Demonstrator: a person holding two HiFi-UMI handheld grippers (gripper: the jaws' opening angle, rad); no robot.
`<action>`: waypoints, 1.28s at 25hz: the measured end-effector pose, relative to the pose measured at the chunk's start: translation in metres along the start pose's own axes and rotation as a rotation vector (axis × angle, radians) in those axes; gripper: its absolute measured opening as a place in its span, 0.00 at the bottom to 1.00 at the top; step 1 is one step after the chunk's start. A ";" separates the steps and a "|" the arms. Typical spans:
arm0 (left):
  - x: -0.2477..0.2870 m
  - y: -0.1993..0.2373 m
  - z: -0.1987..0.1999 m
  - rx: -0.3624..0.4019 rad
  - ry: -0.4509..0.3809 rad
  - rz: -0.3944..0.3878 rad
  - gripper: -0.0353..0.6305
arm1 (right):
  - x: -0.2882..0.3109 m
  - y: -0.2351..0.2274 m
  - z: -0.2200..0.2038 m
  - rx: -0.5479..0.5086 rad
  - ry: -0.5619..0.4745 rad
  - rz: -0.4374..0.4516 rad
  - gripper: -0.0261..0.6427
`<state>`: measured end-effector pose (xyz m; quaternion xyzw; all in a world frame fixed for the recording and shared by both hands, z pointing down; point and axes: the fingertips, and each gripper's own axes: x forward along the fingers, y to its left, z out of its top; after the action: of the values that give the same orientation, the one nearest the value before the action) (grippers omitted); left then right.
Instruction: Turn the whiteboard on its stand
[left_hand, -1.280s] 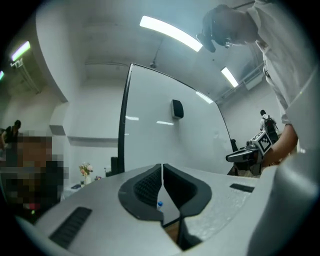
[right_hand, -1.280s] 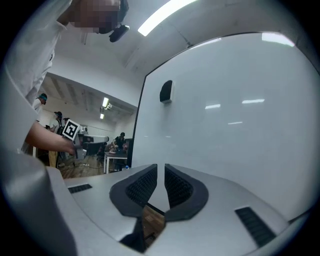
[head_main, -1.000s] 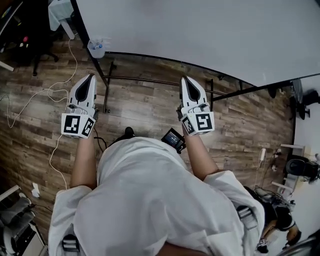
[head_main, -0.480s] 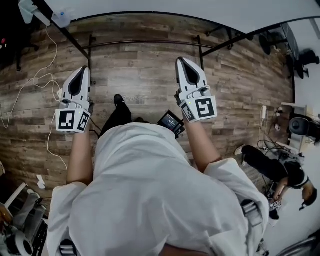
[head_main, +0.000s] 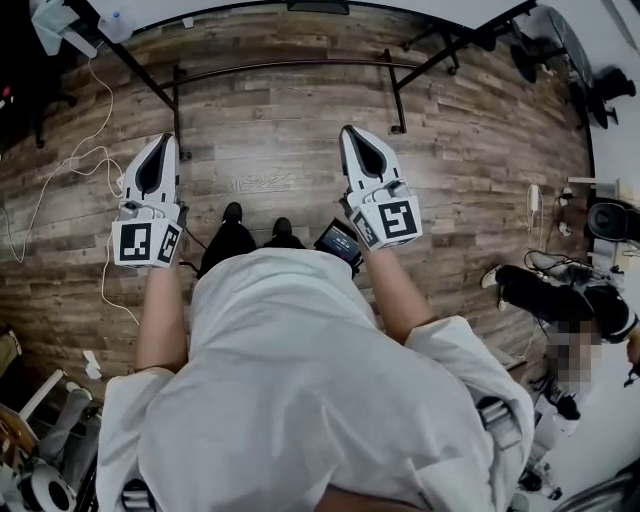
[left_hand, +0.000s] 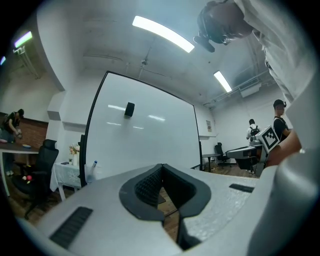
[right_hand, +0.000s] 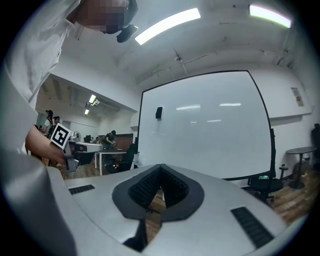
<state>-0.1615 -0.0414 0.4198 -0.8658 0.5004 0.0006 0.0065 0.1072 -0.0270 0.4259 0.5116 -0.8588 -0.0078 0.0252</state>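
Facing 1 whiteboard (left_hand: 145, 130); left gripper (head_main: 162, 142), right gripper (head_main: 352, 133): 2 claws clamped together, empty.

- The whiteboard (left_hand: 145, 130) is upright on its stand (head_main: 290, 68), ahead of both grippers.
- The left gripper (head_main: 165, 142) is before the stand's left leg and the right gripper (head_main: 348, 131) before its right leg, both apart from it.
- A cable (head_main: 70, 160) lies on the floor (head_main: 280, 150), left of the stand.

**Floor, cable and a bystander**

A white cable (head_main: 70, 160) is trailing over the wood-plank floor (head_main: 280, 130). A person in dark clothes (head_main: 545, 297) is sitting low at right. A ceiling light strip (left_hand: 162, 33) is glowing above a black office chair (left_hand: 45, 155)
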 end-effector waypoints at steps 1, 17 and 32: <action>-0.006 0.000 0.000 -0.004 0.000 -0.001 0.06 | -0.004 0.005 0.002 0.002 -0.001 -0.007 0.03; -0.149 0.100 -0.005 -0.054 -0.001 -0.074 0.06 | -0.014 0.187 0.017 0.018 0.051 -0.149 0.03; -0.202 0.078 -0.001 -0.080 -0.035 -0.117 0.06 | -0.071 0.229 0.026 -0.013 0.042 -0.163 0.03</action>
<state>-0.3301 0.0951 0.4216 -0.8930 0.4483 0.0354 -0.0191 -0.0620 0.1442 0.4064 0.5798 -0.8135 -0.0047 0.0460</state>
